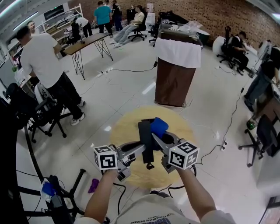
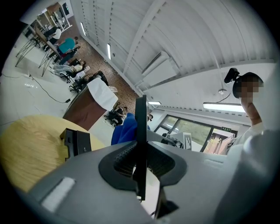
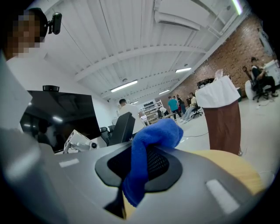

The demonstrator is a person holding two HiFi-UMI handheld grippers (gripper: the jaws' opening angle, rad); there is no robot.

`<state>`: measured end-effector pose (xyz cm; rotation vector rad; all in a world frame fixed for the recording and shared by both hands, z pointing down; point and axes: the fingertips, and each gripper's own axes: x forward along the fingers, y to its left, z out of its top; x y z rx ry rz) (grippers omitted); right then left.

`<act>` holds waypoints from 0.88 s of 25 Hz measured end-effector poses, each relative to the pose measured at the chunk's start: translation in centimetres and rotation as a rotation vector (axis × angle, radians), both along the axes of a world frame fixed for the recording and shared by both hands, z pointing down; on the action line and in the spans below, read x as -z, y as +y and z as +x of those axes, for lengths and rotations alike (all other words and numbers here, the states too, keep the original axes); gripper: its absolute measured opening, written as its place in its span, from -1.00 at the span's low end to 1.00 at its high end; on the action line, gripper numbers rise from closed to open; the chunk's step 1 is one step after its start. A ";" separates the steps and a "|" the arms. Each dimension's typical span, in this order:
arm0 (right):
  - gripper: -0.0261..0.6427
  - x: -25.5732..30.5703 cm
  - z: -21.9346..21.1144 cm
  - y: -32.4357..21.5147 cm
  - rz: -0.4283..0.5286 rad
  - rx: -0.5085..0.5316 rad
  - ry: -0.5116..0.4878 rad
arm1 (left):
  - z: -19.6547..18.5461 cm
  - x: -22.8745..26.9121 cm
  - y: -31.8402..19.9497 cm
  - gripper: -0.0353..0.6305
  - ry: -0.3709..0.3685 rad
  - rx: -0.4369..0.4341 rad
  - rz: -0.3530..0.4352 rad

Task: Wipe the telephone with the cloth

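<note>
1. An open workroom with a pale floor and a brick wall (image 1: 210, 13) at the back. A round wooden table (image 1: 124, 131) stands under the person's arms.
2. Far left, a person in a white shirt (image 1: 43, 61) stands by office chairs.
3. In the left gripper view, a black box (image 2: 76, 142) sits on the table to the left.
4. The left claw (image 1: 142, 148) reaches in from the left. Its jaws are narrow and clamp the phone (image 1: 145, 135).
5. The phone is a thin black slab held over the table. It shows edge-on between the ribbed pads (image 2: 124, 155) in the left gripper view.
6. The blue cloth (image 1: 159, 126) bunches just right of the phone's upper part. It seems to touch the phone.
7. The right claw (image 1: 159, 140) comes in from the right with its jaws pinched on the cloth. In the right gripper view a fold hangs down between the pads and the rest puffs out above them.
8. Behind, to the right, is a brown stand (image 1: 175, 81) draped with white fabric.
</note>
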<state>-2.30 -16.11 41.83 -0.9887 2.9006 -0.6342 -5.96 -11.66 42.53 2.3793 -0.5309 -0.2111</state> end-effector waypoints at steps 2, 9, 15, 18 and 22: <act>-0.73 0.6 0.0 -0.4 0.016 -0.002 -0.003 | 0.1 -0.2 0.2 -0.71 -0.002 -0.004 -0.001; -0.74 2.8 0.7 -1.6 0.065 -0.020 -0.009 | 0.8 -0.6 0.8 -0.71 -0.013 -0.017 -0.008; -0.74 3.7 1.4 -2.3 0.082 -0.043 -0.017 | 1.5 -1.3 1.4 -0.71 -0.021 -0.038 -0.016; -0.73 4.1 1.8 -2.7 0.089 -0.050 -0.020 | 2.1 -1.6 1.6 -0.71 -0.022 -0.044 -0.024; -0.74 4.6 2.2 -3.2 0.098 -0.054 -0.021 | 2.5 -2.1 1.7 -0.71 -0.022 -0.053 -0.033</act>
